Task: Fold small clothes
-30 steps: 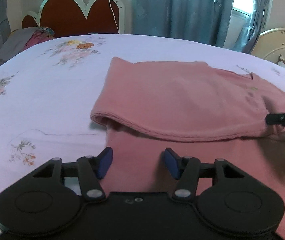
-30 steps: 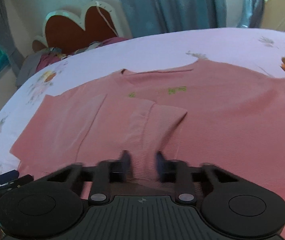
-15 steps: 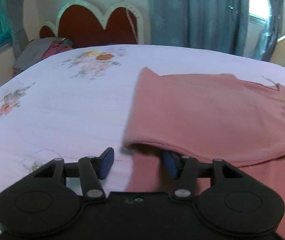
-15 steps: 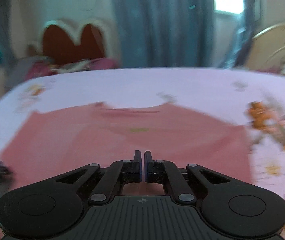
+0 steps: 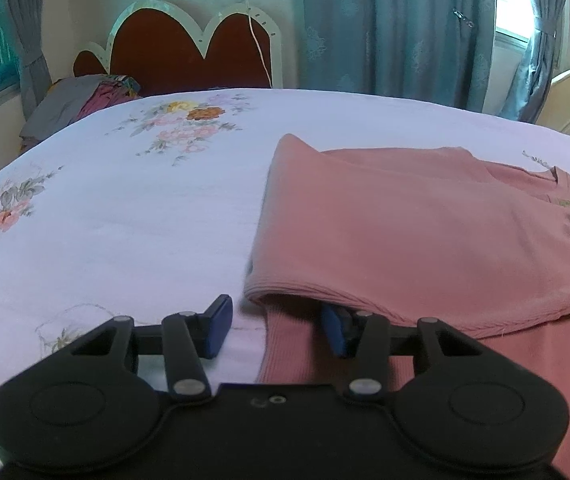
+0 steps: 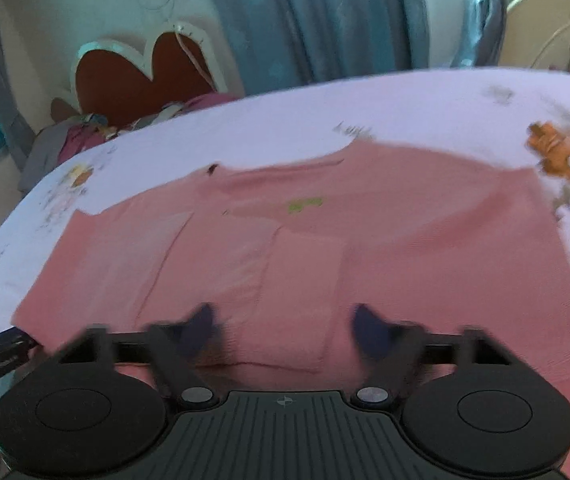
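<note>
A pink knitted sweater [image 5: 425, 232] is spread on the white floral bedsheet [image 5: 125, 220], its left side and sleeve already folded inward over the body. The left tool [image 5: 273, 326] is held wide open at the ribbed fold edge, its right pad tucked under that layer. The right tool [image 6: 285, 326] is also spread open, low over the folded sleeve, gripping nothing. The fold would best be pressed flat and its edges squared before the opposite side is taken up.

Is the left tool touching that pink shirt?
Touching: in the left wrist view, the open left tool has its right finger tucked under the pink shirt's folded edge.
</note>
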Tool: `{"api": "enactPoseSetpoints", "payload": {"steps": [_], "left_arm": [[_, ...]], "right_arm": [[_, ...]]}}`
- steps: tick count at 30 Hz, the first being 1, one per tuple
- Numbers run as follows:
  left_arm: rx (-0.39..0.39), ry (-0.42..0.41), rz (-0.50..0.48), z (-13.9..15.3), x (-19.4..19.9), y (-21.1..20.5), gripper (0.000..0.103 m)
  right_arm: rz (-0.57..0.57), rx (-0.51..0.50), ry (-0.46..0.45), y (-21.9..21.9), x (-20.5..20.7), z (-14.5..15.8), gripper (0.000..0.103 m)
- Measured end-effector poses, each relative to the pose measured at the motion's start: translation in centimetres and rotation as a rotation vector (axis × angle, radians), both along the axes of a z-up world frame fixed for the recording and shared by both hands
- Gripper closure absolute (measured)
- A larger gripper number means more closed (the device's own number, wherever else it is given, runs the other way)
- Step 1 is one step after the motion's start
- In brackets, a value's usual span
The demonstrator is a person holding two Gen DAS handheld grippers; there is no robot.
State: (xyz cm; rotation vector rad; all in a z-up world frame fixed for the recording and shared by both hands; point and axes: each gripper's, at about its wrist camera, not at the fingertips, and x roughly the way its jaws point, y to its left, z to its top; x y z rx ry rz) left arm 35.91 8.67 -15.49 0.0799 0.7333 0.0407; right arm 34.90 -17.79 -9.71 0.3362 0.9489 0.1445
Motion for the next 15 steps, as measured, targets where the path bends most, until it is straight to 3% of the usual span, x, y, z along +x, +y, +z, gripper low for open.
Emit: {"api": "enactPoseSetpoints", "payload": {"steps": [1, 2, 3, 4, 11, 15], "left_arm": [[0.000, -0.001, -0.001, 0.0, 0.0, 0.0, 0.057], [0.000, -0.002, -0.002, -0.1, 0.0, 0.0, 0.057], [0.001, -0.004, -0.004, -0.1, 0.1, 0.0, 0.057], [0.003, -0.005, -0.005, -0.2, 0.1, 0.0, 0.057], [0.014, -0.017, -0.002, -0.4, 0.2, -0.2, 0.058], [0.011, -0.031, -0.001, -0.4, 0.1, -0.3, 0.077]], "right_arm": [[0.007, -0.009, 0.016, 0.5, 0.2, -0.3, 0.049], [0.013, -0.014, 0.015, 0.8, 0.2, -0.4, 0.058], [0.026, 0.001, 0.015, 1.0, 0.2, -0.4, 0.076], [0.038, 0.020, 0.014, 1.2, 0.2, -0.2, 0.081], [0.086, -0.126, -0.131, 0.3, -0.9, 3.7, 0.085], [0.069, -0.159, -0.091, -2.0, -1.1, 3.4, 0.085]]}}
